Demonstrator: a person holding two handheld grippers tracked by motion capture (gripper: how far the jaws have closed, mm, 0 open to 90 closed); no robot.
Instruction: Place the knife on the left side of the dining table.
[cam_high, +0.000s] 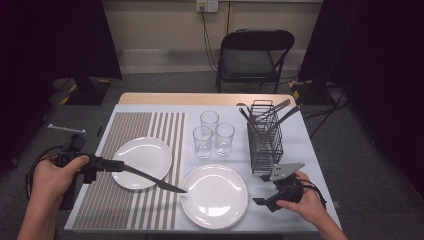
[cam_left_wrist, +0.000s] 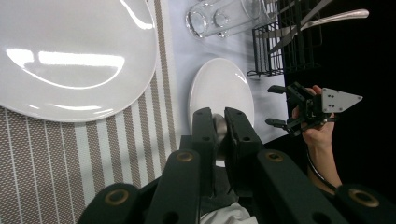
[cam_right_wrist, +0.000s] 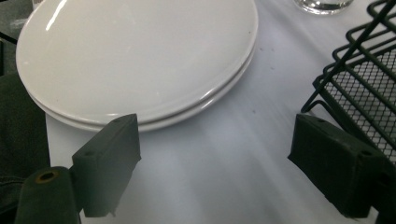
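While the left hand-held gripper (cam_high: 97, 163) pinches the handle of a knife (cam_high: 150, 177), the blade runs level out to the person's right, its tip hanging just over the striped placemat (cam_high: 125, 135) at the near plate (cam_high: 215, 196) and its rim. Its long axis lies across the desk (cam_high: 300, 145), handle toward the left hand, point toward the right one. Beside that plate, near the cutlery rack (cam_high: 265, 137), the right hand-held gripper (cam_high: 264, 200) waits with jaws spread and nothing between them.

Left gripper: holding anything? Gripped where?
The left gripper is shut on a knife, gripped by the handle end; the blade points toward the right plate.
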